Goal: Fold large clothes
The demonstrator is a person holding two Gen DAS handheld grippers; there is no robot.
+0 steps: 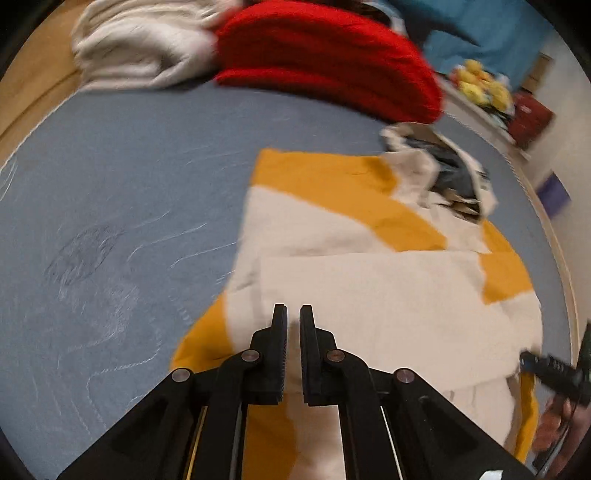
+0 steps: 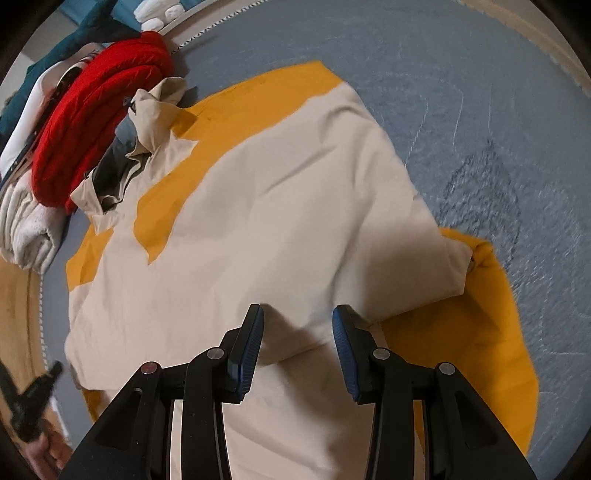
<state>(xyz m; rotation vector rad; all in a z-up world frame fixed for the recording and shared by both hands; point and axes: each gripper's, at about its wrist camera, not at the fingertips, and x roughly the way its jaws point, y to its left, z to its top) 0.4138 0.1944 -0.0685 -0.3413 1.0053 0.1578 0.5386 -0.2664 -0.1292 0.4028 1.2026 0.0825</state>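
A cream and mustard-yellow jacket lies spread flat on a blue-grey padded surface, its dark-lined collar at the far end. My left gripper hovers over the jacket's near cream panel, shut to a thin slit, and no cloth visibly rises between its pads. In the right wrist view the jacket has one cream side folded over. My right gripper stands open just above the cream cloth, with nothing between its blue pads. Each gripper shows at the edge of the other's view: right gripper, left gripper.
A red puffy jacket and a pile of white fleece lie beyond the collar, with teal cloth behind. Yellow plush toys sit on a ledge. A wooden floor borders the surface. A hand holds the right gripper.
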